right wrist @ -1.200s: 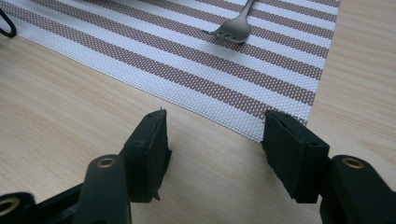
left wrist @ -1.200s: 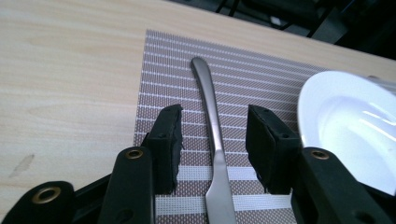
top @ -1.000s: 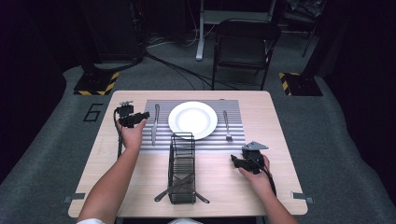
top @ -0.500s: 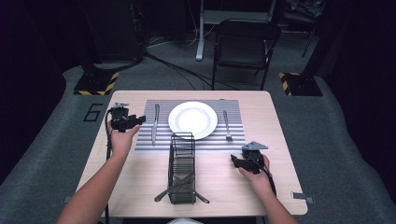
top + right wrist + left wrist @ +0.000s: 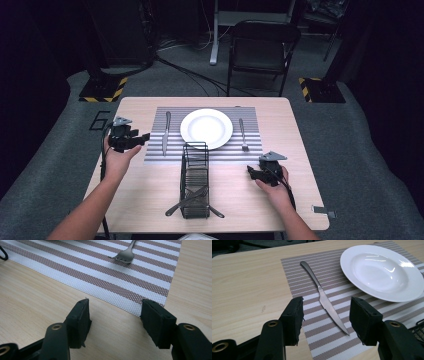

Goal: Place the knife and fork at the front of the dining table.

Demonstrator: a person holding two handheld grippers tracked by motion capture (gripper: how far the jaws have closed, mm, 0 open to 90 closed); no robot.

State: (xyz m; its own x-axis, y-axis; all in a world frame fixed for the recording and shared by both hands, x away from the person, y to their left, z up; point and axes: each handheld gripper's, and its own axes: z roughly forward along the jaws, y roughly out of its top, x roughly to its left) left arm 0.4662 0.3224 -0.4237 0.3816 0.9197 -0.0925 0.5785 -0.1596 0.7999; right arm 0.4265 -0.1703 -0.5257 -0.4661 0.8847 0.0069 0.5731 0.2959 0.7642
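A white plate (image 5: 206, 128) (image 5: 384, 270) rests on a striped placemat (image 5: 250, 151) (image 5: 322, 335) (image 5: 105, 277). A knife (image 5: 165, 132) (image 5: 323, 297) lies left of the plate, a fork (image 5: 242, 134) (image 5: 126, 255) right of it. My left gripper (image 5: 142, 138) (image 5: 325, 317) hovers open by the mat's left edge, jaws pointing at the knife with nothing between them. My right gripper (image 5: 251, 173) (image 5: 115, 317) sits open low over the bare table, just below the mat's right corner, the fork farther ahead.
A black wire cutlery rack (image 5: 195, 180) stands at the table's front middle, with utensil ends sticking out at its base. A black chair (image 5: 262, 50) stands beyond the far edge. Bare wood lies left and right of the mat.
My left gripper has drawn back to the left, off the placemat toward the table's left edge. The right gripper has stayed put.
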